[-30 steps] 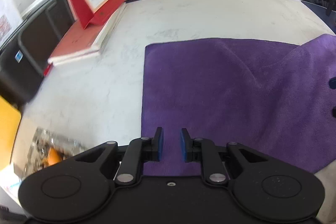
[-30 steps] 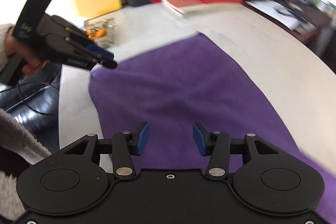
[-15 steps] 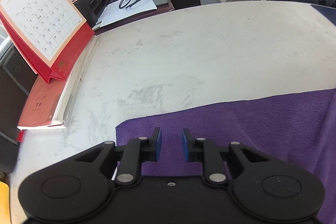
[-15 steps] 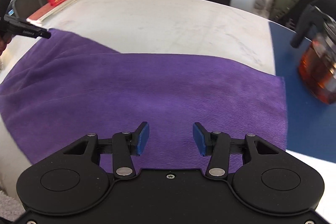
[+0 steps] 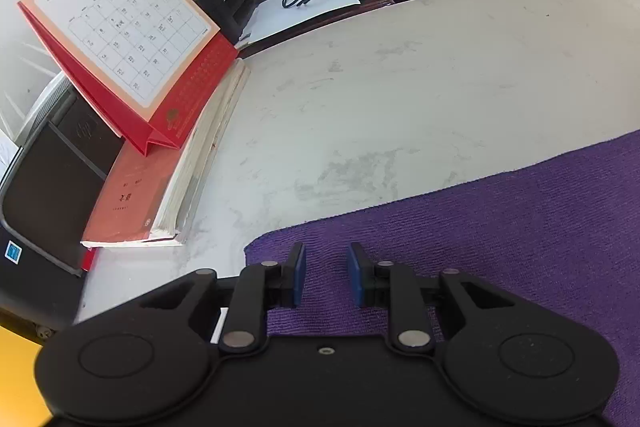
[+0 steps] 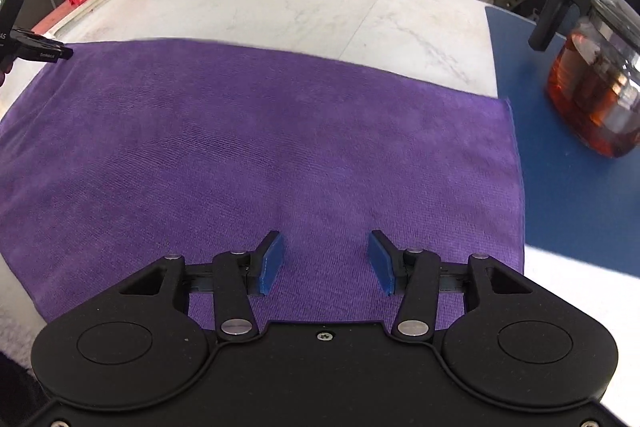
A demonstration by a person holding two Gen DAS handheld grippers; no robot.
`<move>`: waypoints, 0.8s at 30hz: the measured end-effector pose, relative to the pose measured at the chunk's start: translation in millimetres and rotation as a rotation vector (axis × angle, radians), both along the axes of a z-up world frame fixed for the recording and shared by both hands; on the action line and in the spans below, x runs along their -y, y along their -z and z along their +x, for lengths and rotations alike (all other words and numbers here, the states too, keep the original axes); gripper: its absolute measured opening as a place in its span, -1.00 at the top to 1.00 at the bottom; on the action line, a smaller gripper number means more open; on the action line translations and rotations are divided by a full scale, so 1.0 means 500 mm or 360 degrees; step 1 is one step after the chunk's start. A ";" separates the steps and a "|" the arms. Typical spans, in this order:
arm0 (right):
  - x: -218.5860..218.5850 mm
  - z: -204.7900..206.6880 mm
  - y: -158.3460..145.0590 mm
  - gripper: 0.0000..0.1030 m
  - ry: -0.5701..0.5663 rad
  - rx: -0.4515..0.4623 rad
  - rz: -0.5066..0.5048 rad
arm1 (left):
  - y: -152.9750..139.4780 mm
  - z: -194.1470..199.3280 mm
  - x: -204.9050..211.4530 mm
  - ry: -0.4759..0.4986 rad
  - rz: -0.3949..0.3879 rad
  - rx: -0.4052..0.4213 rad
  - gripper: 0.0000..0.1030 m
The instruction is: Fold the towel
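Calendar [image 5: 120,39]: at 10 o'clock in the left wrist view, propped on a red book [image 5: 152,195] at the table [image 5: 400,87] edge, well apart from the cloth.
Left gripper [image 5: 324,275]: over the towel's far-left corner, at 6 o'clock in its own view; jaws part open with a narrow gap, nothing between the pads. Likely placed to take that corner.
Towel [image 6: 260,155]: purple, spread flat on the table, one layer as far as I can see, no crease showing. It fits either a cloth laid out for folding or one smoothed between folds.
Right gripper [image 6: 326,263]: over the near-right part of the towel; jaws wide open, empty.
Teapot [image 6: 592,83]: at 2 o'clock in the right wrist view, on a blue mat [image 6: 560,187] just beside the towel's right edge; it could get knocked by a swinging fold.
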State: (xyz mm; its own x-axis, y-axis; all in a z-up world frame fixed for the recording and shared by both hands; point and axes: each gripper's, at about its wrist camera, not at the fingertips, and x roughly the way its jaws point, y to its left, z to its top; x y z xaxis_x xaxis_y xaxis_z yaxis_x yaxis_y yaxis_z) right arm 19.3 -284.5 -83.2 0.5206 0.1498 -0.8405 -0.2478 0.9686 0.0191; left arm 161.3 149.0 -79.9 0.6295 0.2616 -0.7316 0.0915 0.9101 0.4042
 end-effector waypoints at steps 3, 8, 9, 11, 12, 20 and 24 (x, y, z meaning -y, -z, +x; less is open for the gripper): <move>0.001 -0.008 0.001 0.06 0.0003 0.0007 -0.0004 | 0.004 0.009 0.004 0.0019 0.0041 0.0021 0.59; 0.002 0.004 -0.006 0.05 -0.0006 -0.0044 -0.0005 | -0.020 0.010 -0.005 0.0048 -0.0002 0.0006 0.51; 0.006 0.009 -0.015 0.05 0.0003 -0.0055 0.0016 | -0.035 -0.001 -0.008 0.0057 -0.0011 0.0023 0.50; 0.016 0.018 -0.034 0.05 0.0020 -0.0021 0.0045 | -0.065 -0.024 -0.013 0.0073 -0.0030 0.0058 0.40; 0.021 0.026 -0.044 0.05 0.0031 0.0010 0.0050 | -0.075 -0.034 -0.015 0.0083 -0.0049 0.0054 0.38; 0.054 0.147 -0.038 0.05 0.0071 0.0131 -0.0002 | -0.029 -0.082 -0.010 0.0123 -0.0050 -0.0099 0.37; 0.061 0.183 -0.010 0.05 0.0079 0.0095 -0.0022 | -0.025 -0.065 -0.014 0.0118 -0.0057 -0.0091 0.39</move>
